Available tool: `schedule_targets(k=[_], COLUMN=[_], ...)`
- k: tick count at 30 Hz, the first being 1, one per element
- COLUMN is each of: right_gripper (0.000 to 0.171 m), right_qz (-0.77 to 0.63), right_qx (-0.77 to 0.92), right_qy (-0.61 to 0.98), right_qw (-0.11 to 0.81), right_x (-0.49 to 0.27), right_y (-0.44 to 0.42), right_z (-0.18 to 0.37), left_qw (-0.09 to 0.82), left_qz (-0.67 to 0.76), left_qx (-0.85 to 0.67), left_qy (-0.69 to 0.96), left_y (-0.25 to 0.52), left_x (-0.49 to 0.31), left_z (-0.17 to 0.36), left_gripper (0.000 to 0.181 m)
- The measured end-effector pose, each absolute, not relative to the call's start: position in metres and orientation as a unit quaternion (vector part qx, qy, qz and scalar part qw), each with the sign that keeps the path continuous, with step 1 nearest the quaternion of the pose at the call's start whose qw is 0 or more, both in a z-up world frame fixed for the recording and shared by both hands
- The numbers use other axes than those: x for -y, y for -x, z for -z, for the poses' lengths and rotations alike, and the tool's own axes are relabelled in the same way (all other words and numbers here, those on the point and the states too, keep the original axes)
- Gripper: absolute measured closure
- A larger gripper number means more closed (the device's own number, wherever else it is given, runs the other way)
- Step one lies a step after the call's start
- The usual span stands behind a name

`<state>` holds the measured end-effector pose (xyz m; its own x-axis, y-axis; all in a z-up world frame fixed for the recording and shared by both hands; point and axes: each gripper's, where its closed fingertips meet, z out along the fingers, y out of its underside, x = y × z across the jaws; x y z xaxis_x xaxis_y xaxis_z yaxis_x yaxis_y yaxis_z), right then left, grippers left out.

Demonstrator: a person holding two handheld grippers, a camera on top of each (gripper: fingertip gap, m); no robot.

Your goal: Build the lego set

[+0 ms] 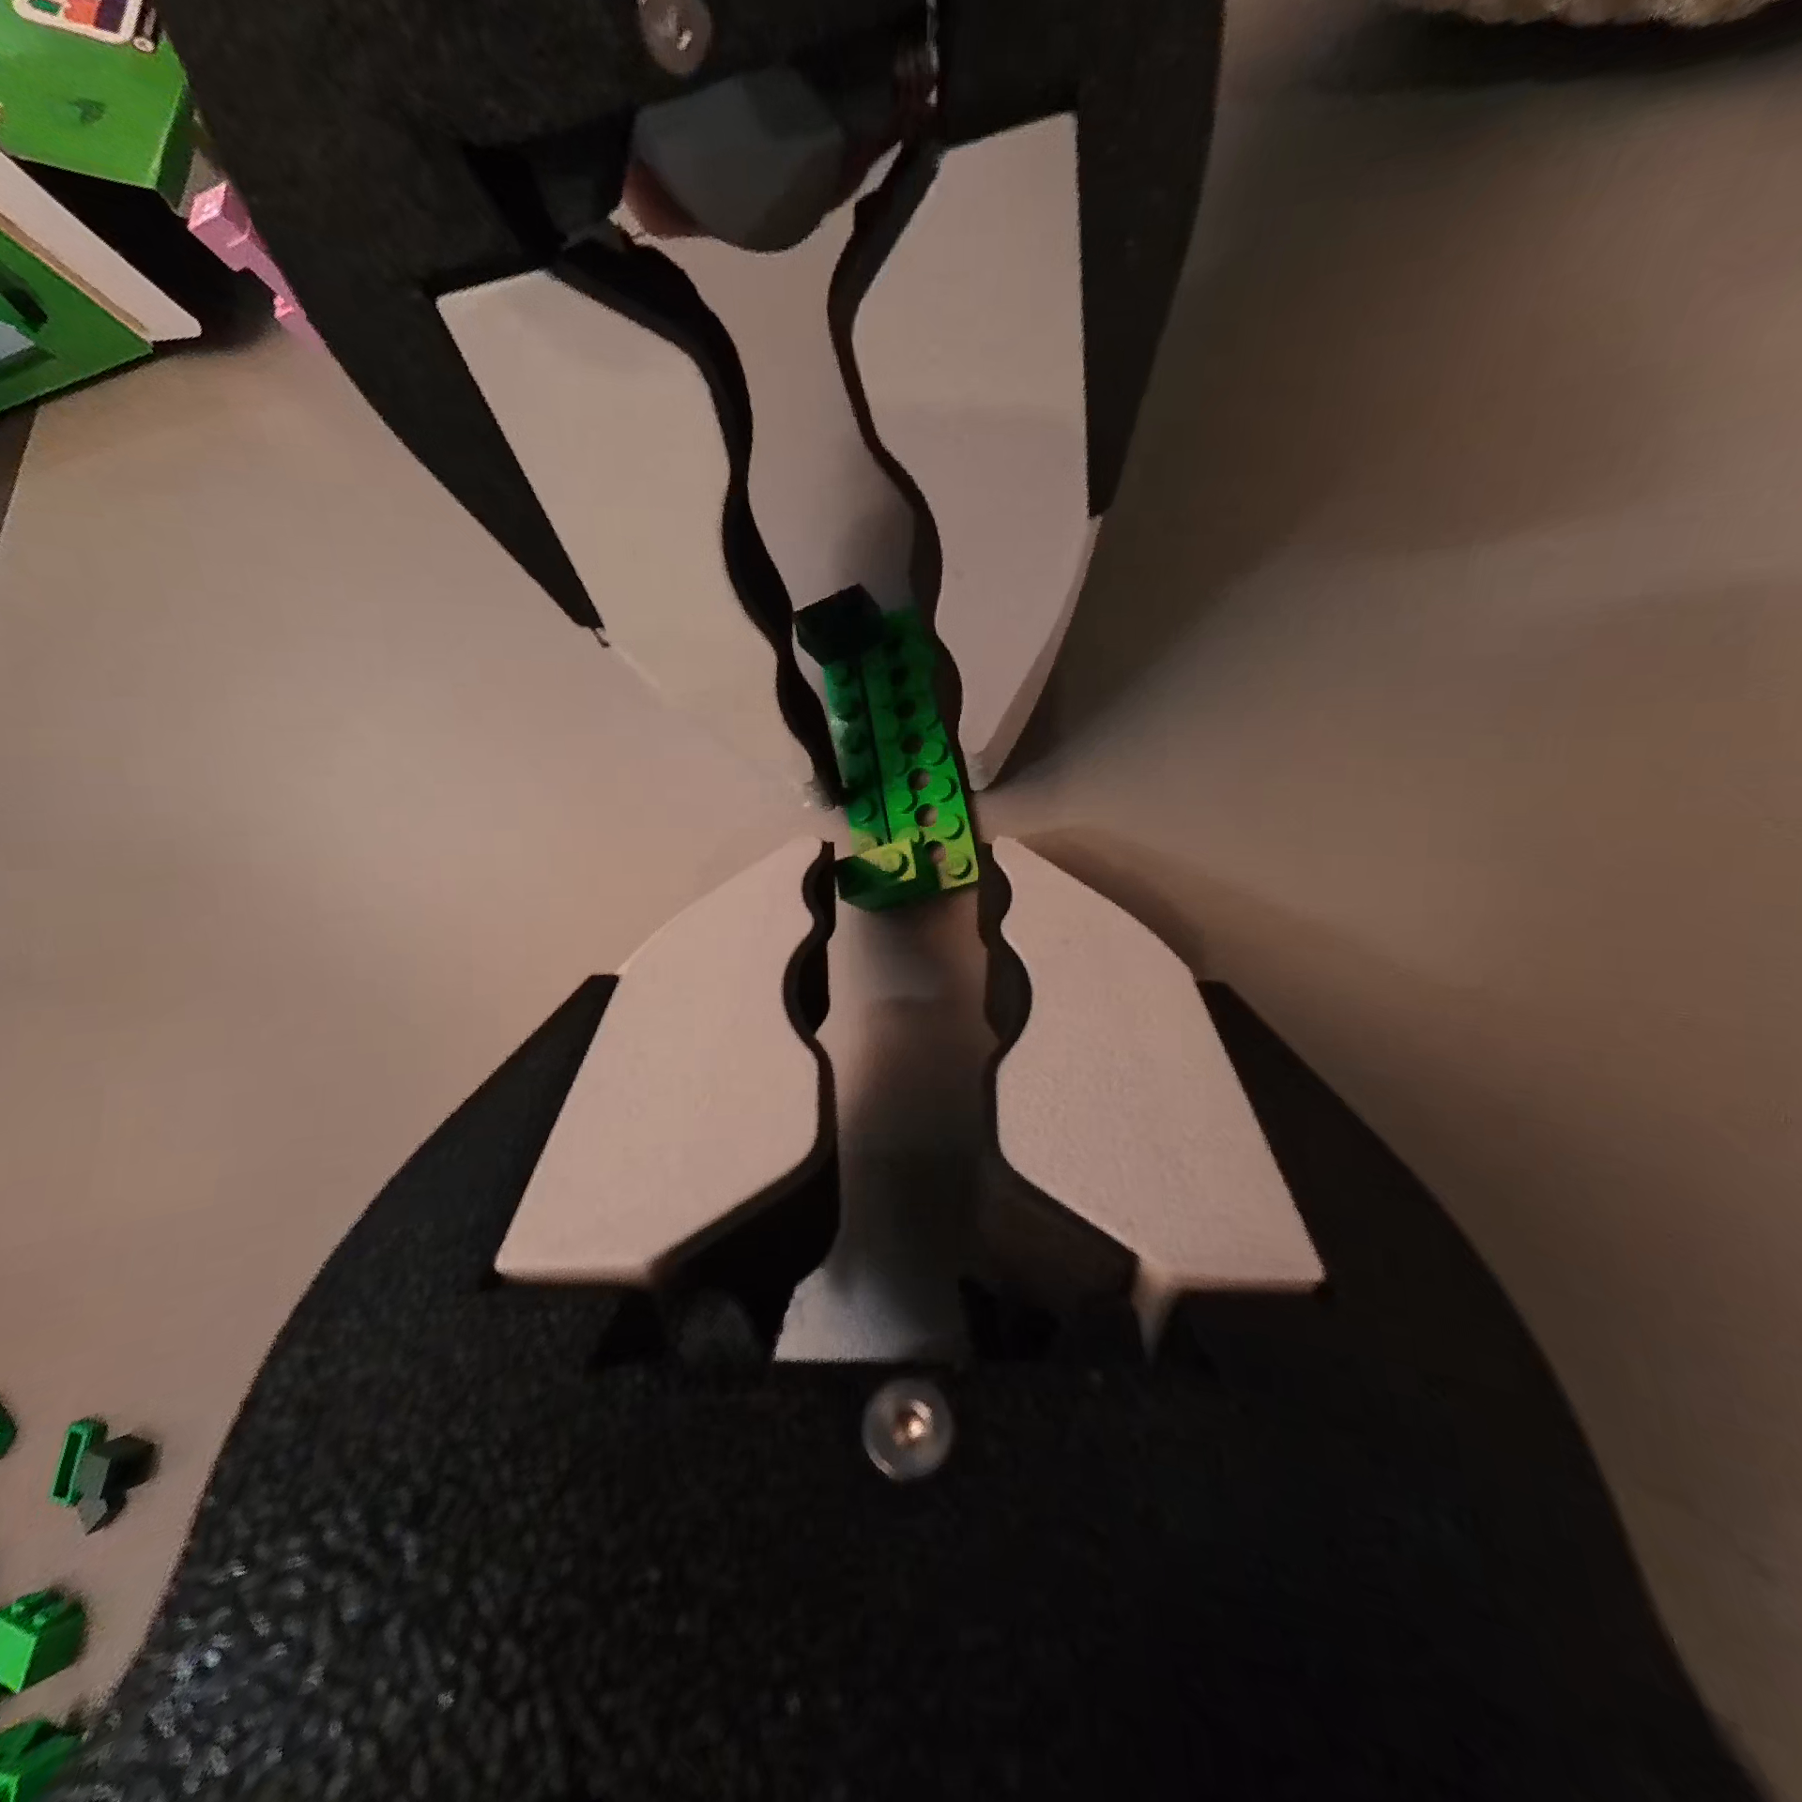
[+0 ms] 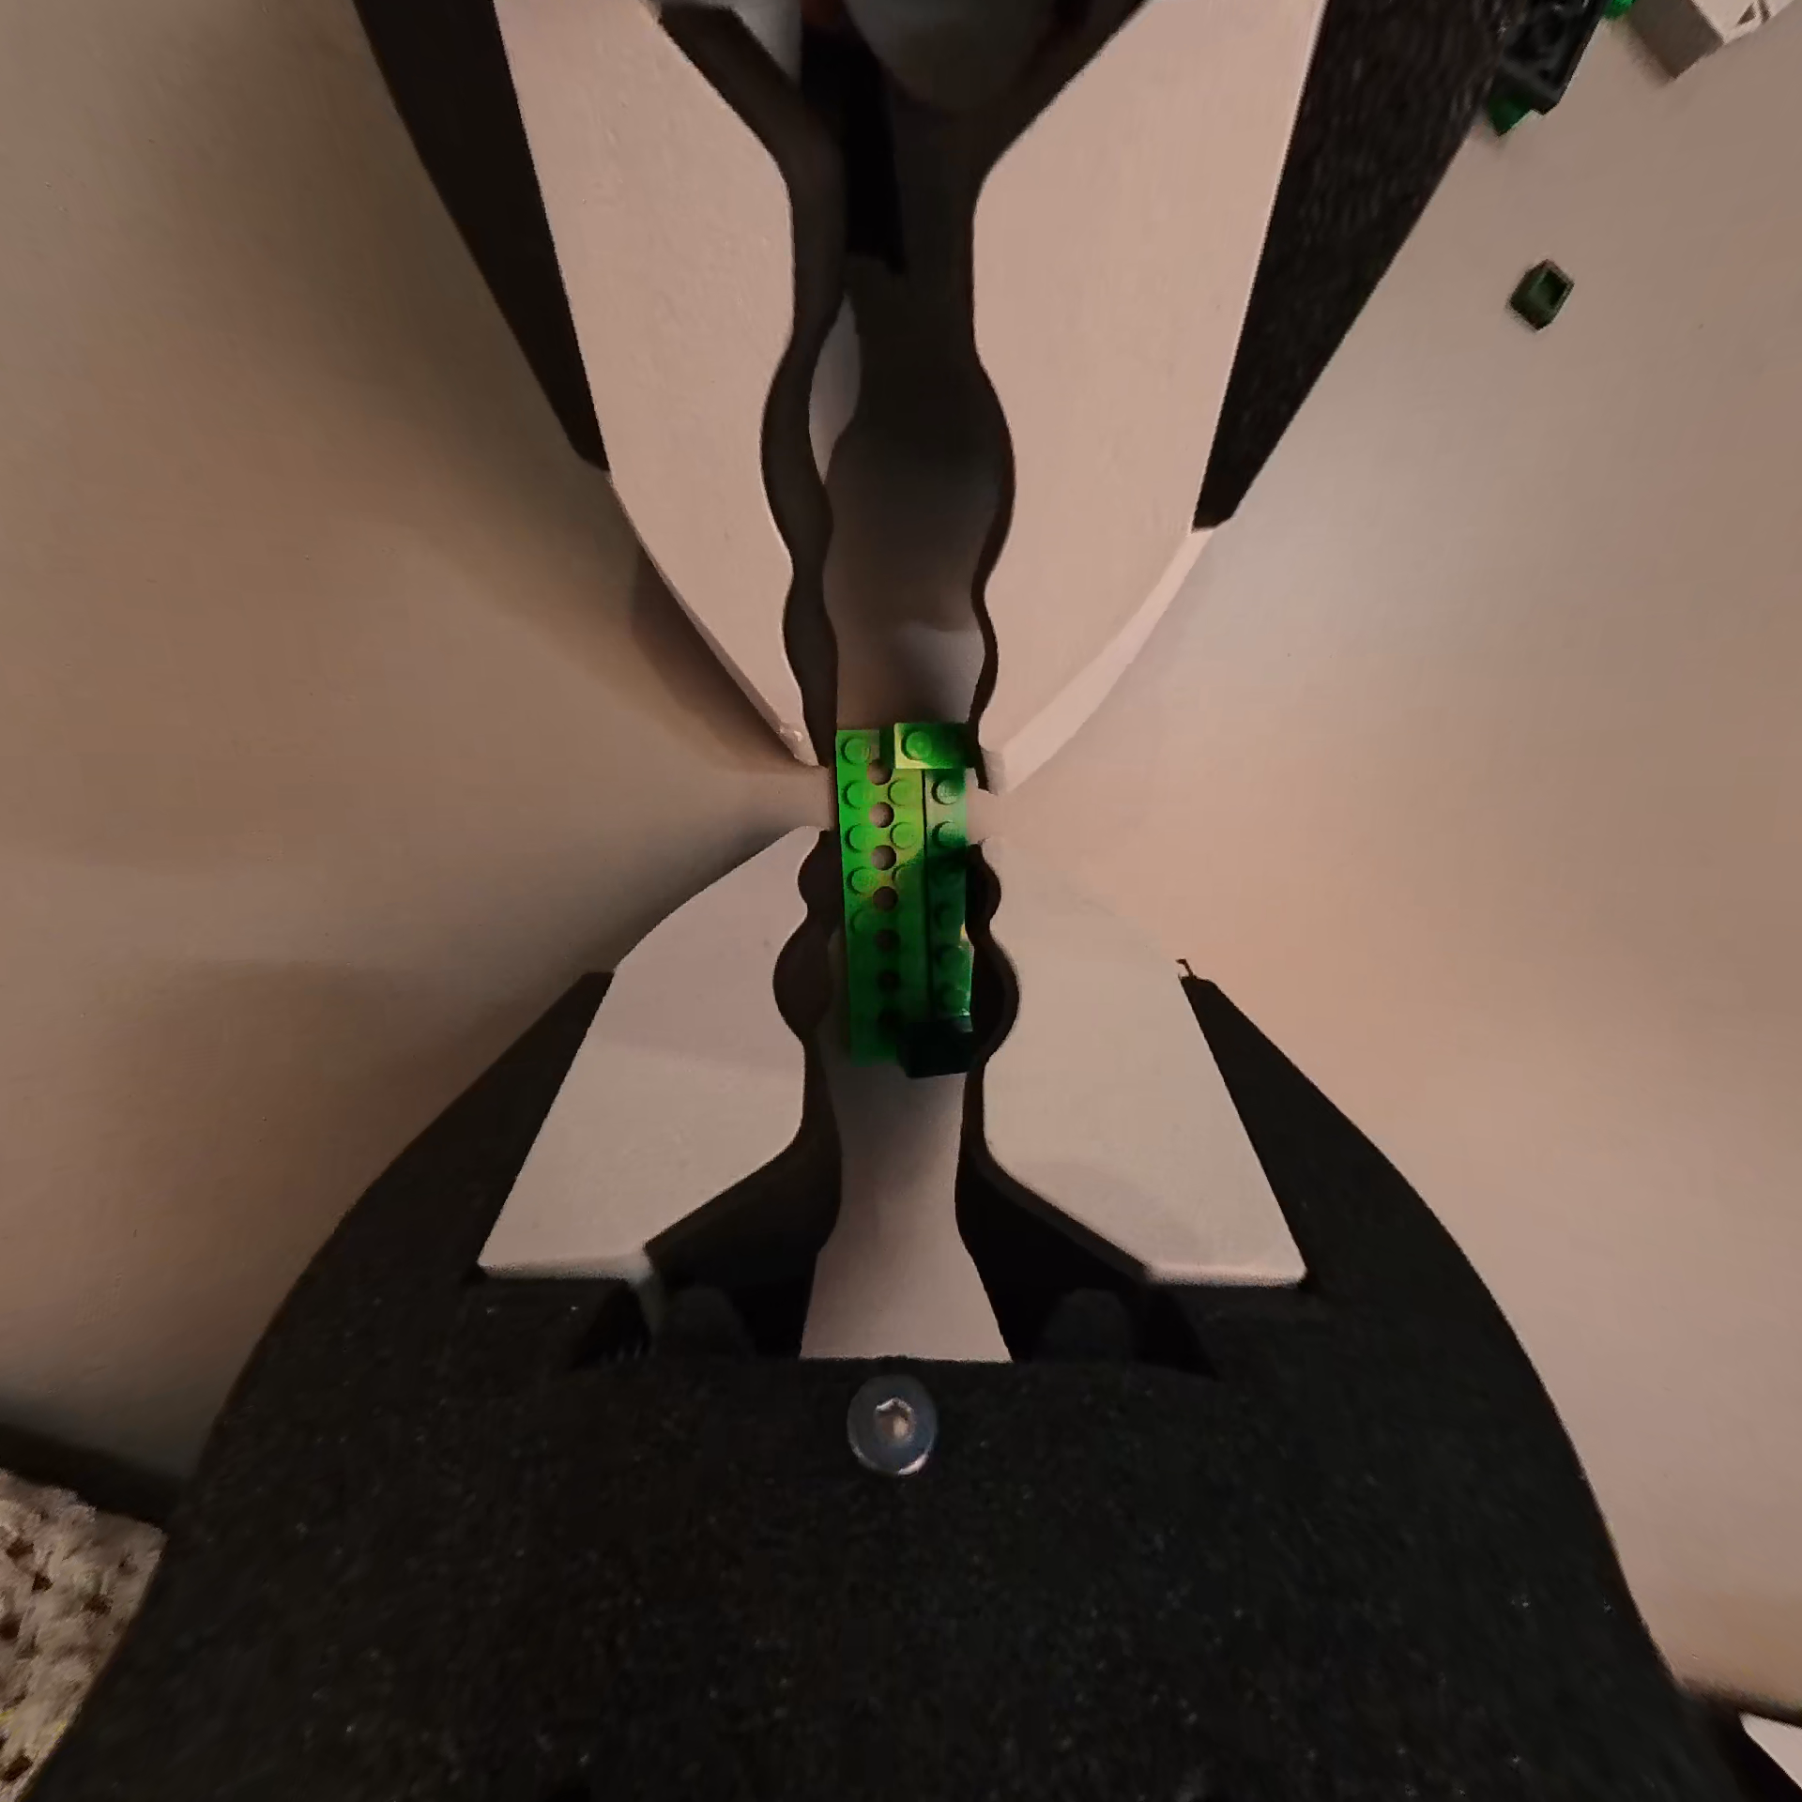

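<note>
A long green lego assembly [image 1: 912, 741] of studded plates is held above the beige table, with a small black piece [image 1: 834, 624] at one end and a lime piece [image 1: 892, 863] at the other. My left gripper [image 1: 902, 858] and right gripper [image 1: 892, 785] meet tip to tip. The right gripper [image 2: 897, 843] is shut along most of the assembly [image 2: 882, 878], with the black piece [image 2: 936, 1048] deep between its fingers. The left gripper [image 2: 892, 756] is shut on the lime end [image 2: 926, 746].
A green box [image 1: 78, 117] and a pink piece [image 1: 244, 244] lie at the far left. Loose green pieces [image 1: 88, 1472] sit near my left gripper's base. A small dark green piece [image 2: 1539, 297] and a pile of pieces [image 2: 1531, 68] lie beyond. Carpet [image 2: 58, 1609] borders the table. The grippers are tip to tip, or close to it.
</note>
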<state>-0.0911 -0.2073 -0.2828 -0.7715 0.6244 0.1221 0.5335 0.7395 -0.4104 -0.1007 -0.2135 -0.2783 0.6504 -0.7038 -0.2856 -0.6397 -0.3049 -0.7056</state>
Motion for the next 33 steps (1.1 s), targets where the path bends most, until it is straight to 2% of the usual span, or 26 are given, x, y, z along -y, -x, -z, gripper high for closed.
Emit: schedule_targets(k=[3,7,11,15,22,27,33], right_gripper=[0.148,0.148,0.148,0.148,0.148,0.148,0.148], right_qz=[-0.172,-0.180,-0.201,-0.240,-0.281,-0.301,-0.328], right_qx=[0.925,0.924,0.918,0.908,0.895,0.886,0.875], right_qy=[0.312,0.308,0.314,0.324,0.334,0.343,0.349], right_qw=[0.131,0.136,0.131,0.117,0.094,0.087,0.075], right_x=[0.208,0.208,0.208,0.207,0.207,0.205,0.205], right_y=[0.091,0.091,0.090,0.088,0.087,0.088,0.088], right_z=[0.283,0.282,0.282,0.279,0.280,0.280,0.279], left_qw=[0.417,0.420,0.457,0.501,0.499,0.490,0.489], left_qz=[0.041,0.033,0.007,-0.083,-0.221,-0.236,-0.224], left_qx=[-0.417,-0.432,-0.460,-0.525,-0.595,-0.614,-0.621], left_qy=[0.806,0.798,0.761,0.682,0.590,0.571,0.570], left_y=[0.101,0.105,0.108,0.109,0.107,0.106,0.108], left_x=[0.214,0.218,0.218,0.218,0.209,0.209,0.214], left_z=[0.278,0.275,0.266,0.257,0.261,0.265,0.265], left_gripper=[0.153,0.139,0.135,0.140,0.145,0.157,0.154])
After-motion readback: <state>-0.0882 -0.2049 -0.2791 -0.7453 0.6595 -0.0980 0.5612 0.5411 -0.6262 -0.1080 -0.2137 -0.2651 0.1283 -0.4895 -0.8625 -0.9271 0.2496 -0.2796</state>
